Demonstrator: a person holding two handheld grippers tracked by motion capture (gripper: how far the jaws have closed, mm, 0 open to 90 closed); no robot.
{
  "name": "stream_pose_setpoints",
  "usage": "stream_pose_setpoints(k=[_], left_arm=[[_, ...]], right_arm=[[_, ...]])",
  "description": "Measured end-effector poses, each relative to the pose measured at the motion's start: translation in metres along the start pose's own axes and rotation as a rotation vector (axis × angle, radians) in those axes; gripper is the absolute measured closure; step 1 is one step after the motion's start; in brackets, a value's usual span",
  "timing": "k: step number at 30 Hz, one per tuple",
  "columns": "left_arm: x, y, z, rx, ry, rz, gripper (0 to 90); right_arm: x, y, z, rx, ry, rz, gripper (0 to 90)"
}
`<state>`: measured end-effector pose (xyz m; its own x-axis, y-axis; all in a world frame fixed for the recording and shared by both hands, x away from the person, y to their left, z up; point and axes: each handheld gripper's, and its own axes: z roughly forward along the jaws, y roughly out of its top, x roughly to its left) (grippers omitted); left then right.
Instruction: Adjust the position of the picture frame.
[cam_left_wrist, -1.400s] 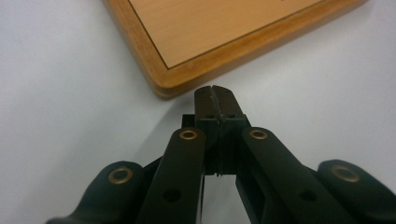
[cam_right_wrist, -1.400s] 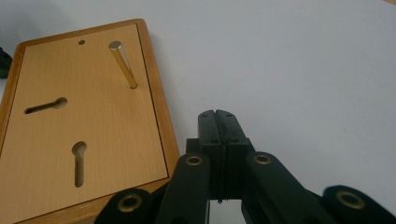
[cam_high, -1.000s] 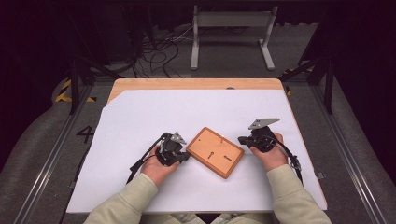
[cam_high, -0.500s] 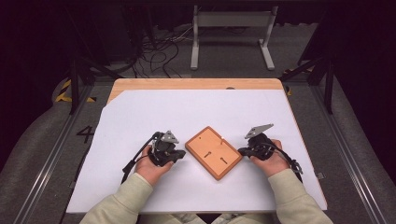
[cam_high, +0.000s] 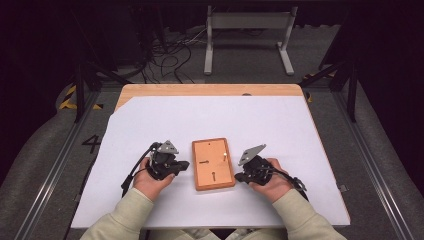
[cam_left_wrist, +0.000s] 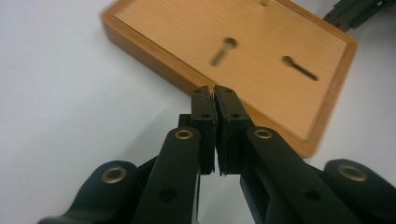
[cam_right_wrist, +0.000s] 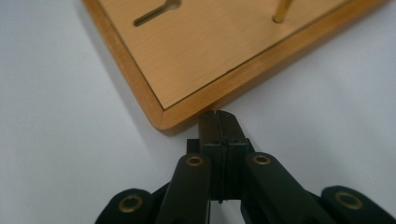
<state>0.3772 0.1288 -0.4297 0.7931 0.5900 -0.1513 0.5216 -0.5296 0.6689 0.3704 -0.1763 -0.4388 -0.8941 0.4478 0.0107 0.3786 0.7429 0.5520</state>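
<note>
Wooden board (cam_high: 213, 164) flat on the white sheet (cam_high: 210, 120), near the person's edge of the table (cam_high: 210, 90), long sides running away from the person; two keyhole slots (cam_high: 205, 162) cut into its face, small brass peg (cam_high: 225, 157) upright near its right edge. Left gripper (cam_high: 184, 164) just left of the board, jaws pressed together on nothing, tips close to the board's near edge in the left gripper view (cam_left_wrist: 215, 93), touching or not cannot be told. Right gripper (cam_high: 240, 176) just right of the board, jaws likewise closed and empty, tips right at a corner of the board (cam_right_wrist: 163, 119) in the right gripper view (cam_right_wrist: 218, 116). Cream sleeves (cam_high: 125, 215) entering from below
</note>
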Motion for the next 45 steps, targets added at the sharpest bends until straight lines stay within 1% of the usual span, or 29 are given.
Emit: stream_pose_setpoints(k=[1,3,4,5,6,7,8,9,10,11,12,14,16,17,19,20,22,24,26,28,29,30,33,35,36,38,41,43,45], left_arm=[[-0.002,-0.001,-0.001,0.000,-0.007,0.003,87.3],[-0.007,-0.003,-0.004,-0.007,-0.032,0.007,87.6],[-0.010,-0.004,-0.006,-0.010,-0.043,0.011,87.8],[-0.015,-0.006,-0.008,-0.015,-0.079,0.033,88.1],[-0.019,-0.008,-0.009,-0.023,-0.124,0.072,88.2],[-0.019,-0.008,-0.009,-0.023,-0.124,0.072,88.3],[-0.028,-0.009,-0.008,0.007,-0.164,0.126,88.8],[-0.033,-0.009,-0.005,0.037,-0.181,0.145,89.3],[-0.033,-0.009,-0.005,0.037,-0.181,0.145,89.5],[-0.035,-0.009,-0.002,0.065,-0.203,0.158,89.5],[-0.038,-0.010,0.005,0.114,-0.220,0.170,89.7],[-0.039,-0.011,0.011,0.163,-0.246,0.180,89.7],[-0.040,-0.012,0.014,0.197,-0.236,0.178,89.7],[-0.040,-0.012,0.014,0.197,-0.236,0.178,89.7],[-0.039,-0.012,0.016,0.212,-0.205,0.170,89.7],[-0.036,-0.013,0.017,0.225,-0.167,0.162,89.7],[-0.032,-0.013,0.016,0.218,-0.152,0.152,89.8],[-0.031,-0.013,0.017,0.218,-0.155,0.147,89.8],[-0.032,-0.012,0.017,0.212,-0.135,0.146,89.8],[-0.029,-0.011,0.017,0.204,-0.113,0.139,89.8],[-0.029,-0.011,0.017,0.204,-0.113,0.139,89.8],[-0.024,-0.011,0.017,0.194,-0.093,0.111,89.8],[-0.013,-0.009,0.018,0.169,-0.053,0.075,89.9],[-0.005,-0.007,0.019,0.149,-0.018,0.039,89.8],[-0.005,-0.007,0.019,0.149,-0.018,0.039,89.8],[0.006,-0.005,0.021,0.108,0.028,-0.010,89.8],[0.017,-0.004,0.024,0.060,0.060,-0.072,89.8],[0.018,-0.004,0.024,0.045,0.083,-0.083,89.8],[0.017,-0.004,0.022,0.032,0.096,-0.075,89.7]], right_arm=[[0.004,0.003,0.003,-0.012,-0.004,-0.022,90.0],[0.007,0.006,0.006,-0.022,-0.004,-0.045,90.0],[0.006,0.006,0.005,-0.029,-0.005,-0.044,90.0],[0.005,0.006,0.004,-0.038,-0.001,-0.037,90.0],[0.002,0.005,0.000,-0.050,-0.014,-0.026,90.0],[0.000,0.004,-0.003,-0.063,-0.021,-0.015,90.0],[-0.003,0.003,-0.006,-0.075,-0.028,0.002,90.0],[-0.004,0.002,-0.008,-0.084,-0.035,0.010,90.0],[-0.004,0.002,-0.008,-0.084,-0.035,0.010,90.0],[-0.007,0.001,-0.011,-0.094,-0.043,0.019,90.0],[-0.010,0.000,-0.014,-0.103,-0.050,0.026,90.0],[-0.010,-0.001,-0.015,-0.108,-0.053,0.036,90.0],[-0.011,-0.001,-0.015,-0.110,-0.053,0.033,90.0],[-0.011,-0.001,-0.015,-0.111,-0.052,0.031,90.0],[-0.011,-0.001,-0.015,-0.113,-0.053,0.032,90.0],[-0.012,-0.001,-0.016,-0.115,-0.053,0.036,90.0],[-0.012,-0.001,-0.017,-0.124,-0.056,0.036,90.0],[-0.012,-0.001,-0.018,-0.128,-0.058,0.045,90.0],[-0.014,-0.002,-0.020,-0.138,-0.064,0.054,90.0],[-0.015,-0.002,-0.021,-0.142,-0.068,0.058,90.0],[-0.015,-0.002,-0.021,-0.144,-0.069,0.058,90.0],[-0.016,-0.002,-0.022,-0.143,-0.070,0.056,90.0],[-0.020,-0.002,-0.025,-0.154,-0.078,0.058,90.0],[-0.023,-0.002,-0.026,-0.161,-0.080,0.067,90.0],[-0.025,-0.002,-0.027,-0.163,-0.081,0.070,90.0],[-0.027,-0.001,-0.028,-0.166,-0.082,0.078,90.0],[-0.034,0.001,-0.028,-0.172,-0.085,0.084,90.0],[-0.039,0.005,-0.028,-0.169,-0.096,0.081,90.0],[-0.049,0.015,-0.028,-0.172,-0.102,0.073,90.0]])
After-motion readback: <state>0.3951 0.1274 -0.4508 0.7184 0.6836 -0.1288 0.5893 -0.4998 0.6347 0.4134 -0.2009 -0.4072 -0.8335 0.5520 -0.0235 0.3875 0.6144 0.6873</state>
